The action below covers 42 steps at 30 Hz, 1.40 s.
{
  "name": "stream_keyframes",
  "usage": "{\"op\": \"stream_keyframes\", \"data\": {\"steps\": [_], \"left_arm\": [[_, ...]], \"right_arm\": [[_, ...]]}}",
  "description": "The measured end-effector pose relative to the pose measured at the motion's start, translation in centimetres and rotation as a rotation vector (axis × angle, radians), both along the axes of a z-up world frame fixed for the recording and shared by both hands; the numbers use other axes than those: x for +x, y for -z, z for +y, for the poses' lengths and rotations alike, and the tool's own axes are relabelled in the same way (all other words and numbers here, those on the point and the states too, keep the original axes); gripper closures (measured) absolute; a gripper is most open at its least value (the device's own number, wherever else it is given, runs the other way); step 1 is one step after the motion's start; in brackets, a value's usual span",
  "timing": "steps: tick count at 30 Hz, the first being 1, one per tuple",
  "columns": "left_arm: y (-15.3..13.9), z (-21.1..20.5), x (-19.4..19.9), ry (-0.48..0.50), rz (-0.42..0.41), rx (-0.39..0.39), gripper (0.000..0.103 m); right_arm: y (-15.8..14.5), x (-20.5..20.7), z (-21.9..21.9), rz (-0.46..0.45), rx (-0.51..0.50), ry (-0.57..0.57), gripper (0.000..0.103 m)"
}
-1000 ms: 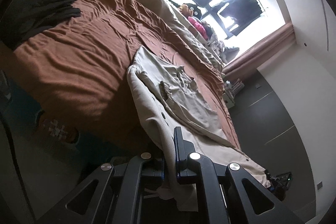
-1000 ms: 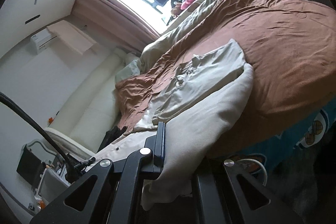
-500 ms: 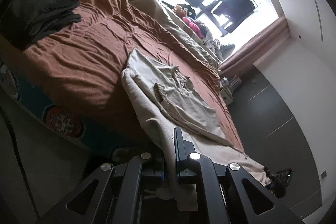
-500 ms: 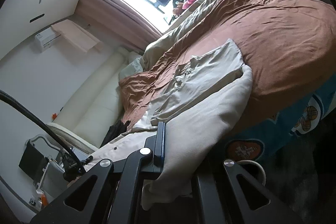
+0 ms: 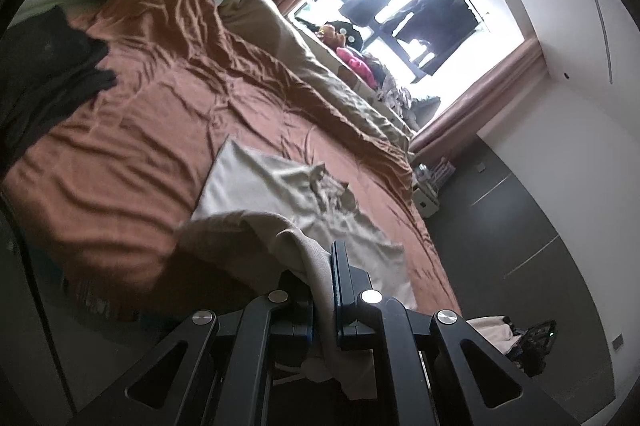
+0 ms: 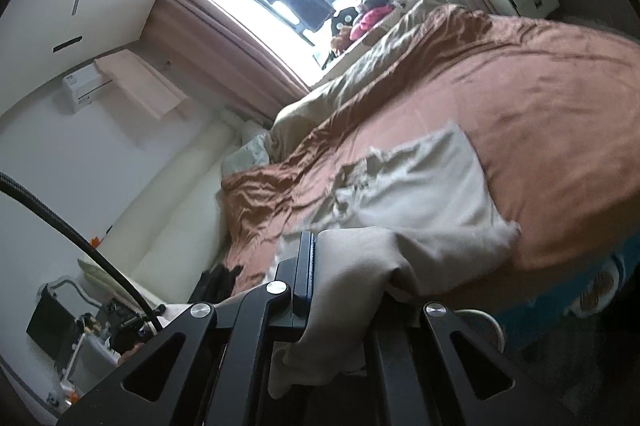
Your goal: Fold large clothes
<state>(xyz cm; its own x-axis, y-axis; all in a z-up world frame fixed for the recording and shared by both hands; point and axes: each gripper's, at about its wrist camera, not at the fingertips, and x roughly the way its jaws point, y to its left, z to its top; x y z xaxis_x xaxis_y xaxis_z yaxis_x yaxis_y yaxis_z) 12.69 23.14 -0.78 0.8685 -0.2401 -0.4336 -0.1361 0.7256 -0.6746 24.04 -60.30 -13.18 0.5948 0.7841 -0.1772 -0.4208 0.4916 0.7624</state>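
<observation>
One beige garment (image 5: 256, 194) on show, and two grippers on it. The left gripper (image 5: 322, 290), bottom centre of the left wrist view, is clamped onto a bunched edge of the cloth, fabric squeezed between its jaws and spilling out below. The right gripper (image 6: 344, 290), bottom centre of the right wrist view, pinches another stretch of the same garment (image 6: 420, 186), the cloth draped thick over its right finger.

The garment is pale beige, partly doubled over: a flat panel lies on the brown bedspread (image 5: 140, 130) in mid-frame, with a crumpled collar-like ruffle near its upper edge, while the near edge is lifted up toward both grippers in a soft roll. It looks blurred at its edges.

Elsewhere: one dark heap of clothes (image 5: 44, 66) at the left of the left view, and one bright window (image 5: 404, 6) at upper right.
</observation>
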Motion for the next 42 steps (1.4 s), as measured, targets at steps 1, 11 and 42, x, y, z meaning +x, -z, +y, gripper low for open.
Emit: {"op": "stream_keyframes", "data": {"steps": [1,11,42], "left_arm": [[-0.5,0.2,1.0,0.000,-0.002,0.005,0.096],[-3.1,2.9,11.6,-0.017,-0.018,0.016,0.096],[11.5,6.3,36.1,-0.008,0.284,0.094,0.021]], "right_arm": [[-0.4,0.7,0.2,0.001,-0.006,0.008,0.102],[-3.5,8.2,4.7,-0.016,-0.090,0.097,0.102],[2.2,28.4,18.5,0.246,-0.212,0.062,0.045]]}}
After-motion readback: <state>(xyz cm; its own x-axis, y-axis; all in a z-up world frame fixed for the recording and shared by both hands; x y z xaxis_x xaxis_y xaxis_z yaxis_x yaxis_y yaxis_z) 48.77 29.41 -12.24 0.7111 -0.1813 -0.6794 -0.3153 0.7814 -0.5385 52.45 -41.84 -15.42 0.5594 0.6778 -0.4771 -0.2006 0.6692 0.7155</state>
